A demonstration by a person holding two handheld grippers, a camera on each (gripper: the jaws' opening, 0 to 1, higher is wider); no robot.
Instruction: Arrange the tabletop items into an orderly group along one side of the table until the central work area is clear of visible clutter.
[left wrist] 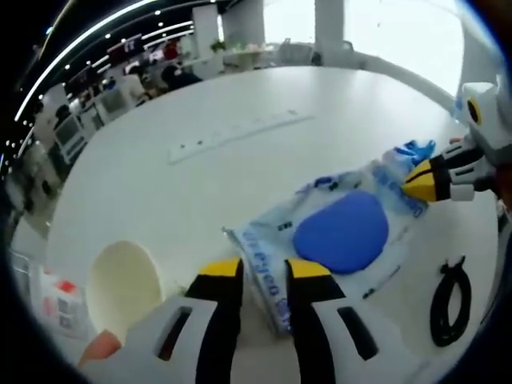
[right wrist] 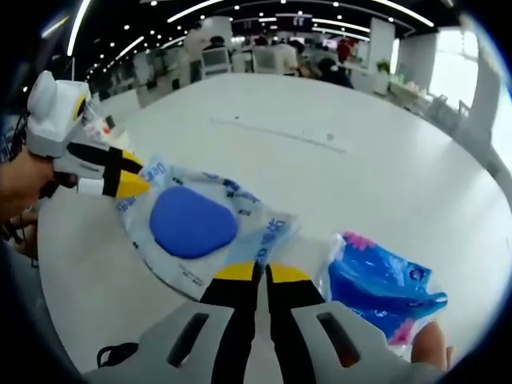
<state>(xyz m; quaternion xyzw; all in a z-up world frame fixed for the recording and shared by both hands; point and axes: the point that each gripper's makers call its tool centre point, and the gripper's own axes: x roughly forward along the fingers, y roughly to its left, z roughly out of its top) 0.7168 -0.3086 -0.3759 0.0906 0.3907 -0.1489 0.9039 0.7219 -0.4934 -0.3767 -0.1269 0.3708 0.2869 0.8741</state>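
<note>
Both grippers are holding the same thing: a clear plastic bag (left wrist: 340, 232) with blue writing and a blue pad inside it. In the left gripper view, the left gripper (left wrist: 264, 270) is pinching one edge of the bag, with its jaws nearly together on the plastic, and the right gripper (left wrist: 416, 186) is coming in from the right and biting the far end. In the right gripper view, the right gripper (right wrist: 262, 273) is closing tight on the bag's (right wrist: 196, 228) edge, and the left gripper (right wrist: 136, 186) is holding the other end. The bag is sitting near the middle of the white tabletop (left wrist: 240, 96), so I think the step in hand is carrying it over to one side. The next move is calling for both hands to go the same way together, so the thin bag is not stretching or slipping out. A second bag, bright blue with pink bits (right wrist: 384, 284), is lying just beside the right gripper. A pale round cup (left wrist: 124, 284) is standing near the left gripper, and a black looped cord (left wrist: 450, 300) is lying by the bag. These things are waiting to be lined up too. A long white strip (left wrist: 240, 132) is lying further away. The tabletop is wide, round and smooth. Behind it is a big office room with rows of ceiling lights (right wrist: 240, 8), desks, some people and bright windows (left wrist: 400, 32).
</note>
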